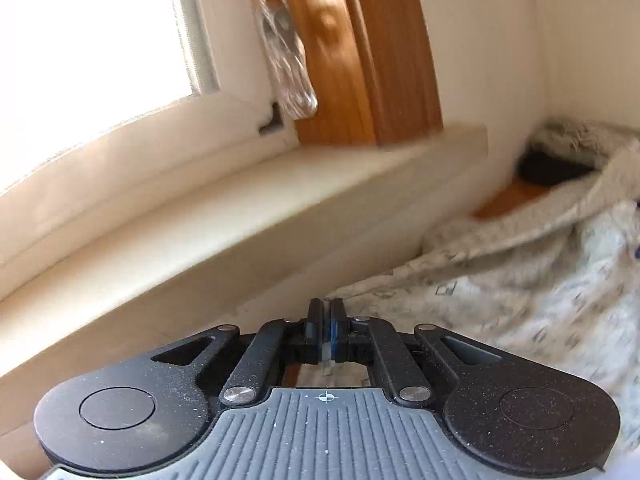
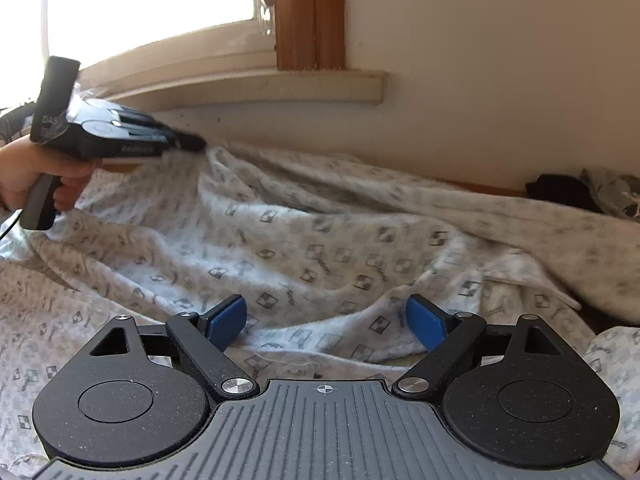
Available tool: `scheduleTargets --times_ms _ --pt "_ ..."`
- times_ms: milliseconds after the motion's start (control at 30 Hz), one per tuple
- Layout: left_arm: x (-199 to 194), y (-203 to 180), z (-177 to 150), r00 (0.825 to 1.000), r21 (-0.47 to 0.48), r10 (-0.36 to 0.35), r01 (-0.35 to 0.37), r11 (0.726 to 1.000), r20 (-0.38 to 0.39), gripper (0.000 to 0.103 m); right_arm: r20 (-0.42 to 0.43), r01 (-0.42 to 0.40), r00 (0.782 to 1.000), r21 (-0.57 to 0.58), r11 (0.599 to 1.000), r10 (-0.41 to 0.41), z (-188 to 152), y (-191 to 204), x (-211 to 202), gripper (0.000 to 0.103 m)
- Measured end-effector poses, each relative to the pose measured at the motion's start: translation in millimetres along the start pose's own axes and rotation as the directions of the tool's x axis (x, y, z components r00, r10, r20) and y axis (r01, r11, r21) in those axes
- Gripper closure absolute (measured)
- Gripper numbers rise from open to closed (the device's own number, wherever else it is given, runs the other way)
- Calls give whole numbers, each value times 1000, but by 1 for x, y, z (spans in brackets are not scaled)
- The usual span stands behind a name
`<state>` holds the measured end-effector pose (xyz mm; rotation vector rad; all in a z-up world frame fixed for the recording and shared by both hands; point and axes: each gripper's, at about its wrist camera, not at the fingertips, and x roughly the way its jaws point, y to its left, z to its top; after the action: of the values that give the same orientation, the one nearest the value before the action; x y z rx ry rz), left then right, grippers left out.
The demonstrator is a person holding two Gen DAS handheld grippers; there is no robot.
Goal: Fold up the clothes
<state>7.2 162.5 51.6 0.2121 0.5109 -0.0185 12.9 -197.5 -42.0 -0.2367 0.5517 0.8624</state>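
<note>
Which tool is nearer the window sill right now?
Left. The left tool sits at the cloth's far edge just below the window sill; the right tool hangs open over mid-cloth.

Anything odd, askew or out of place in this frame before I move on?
Nothing damaged or spilled. The patterned garment lies rumpled and unfolded below the windowsill, and a dark item sits bunched against the wall at its far right end.
</note>
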Motion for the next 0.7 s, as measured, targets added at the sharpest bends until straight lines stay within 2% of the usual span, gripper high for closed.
scheduleTargets --times_ms 67,133,200,233,300,367,467,600,700 --pt "-2 -1 -2 1000 -10 -17 17 1000 -25 96 16 12 1000 8 1000 -12 -1 0 -3 17" --pt "-11 -5 -4 999 -13 -28 28 1000 -21 82 27 18 999 17 1000 -18 -1 -3 -5 17" --pt "-23 -9 -6 998 -25 -56 56 998 -4 36 61 34 997 39 999 -36 -2 -7 -12 17" --pt "-29 -11 -8 997 -29 -71 71 997 5 31 80 42 996 50 998 -46 -3 -9 -16 18" --pt "-43 -15 -13 992 -23 -119 120 992 29 30 106 91 990 8 996 -92 -7 -16 -33 20" --pt "-51 -15 -21 986 -49 -166 167 985 36 24 129 160 978 45 986 -164 -12 -35 -56 20" --pt "-49 -13 -32 978 -74 -203 205 976 39 23 111 251 958 116 961 -263 -24 -65 -86 21" --pt "-36 -10 -39 975 -106 -221 218 970 -18 23 40 268 957 245 932 -286 -45 -99 -106 32" --pt "-32 -8 -41 974 -128 -224 217 968 -44 21 45 236 963 344 909 -267 -52 -113 -110 33"
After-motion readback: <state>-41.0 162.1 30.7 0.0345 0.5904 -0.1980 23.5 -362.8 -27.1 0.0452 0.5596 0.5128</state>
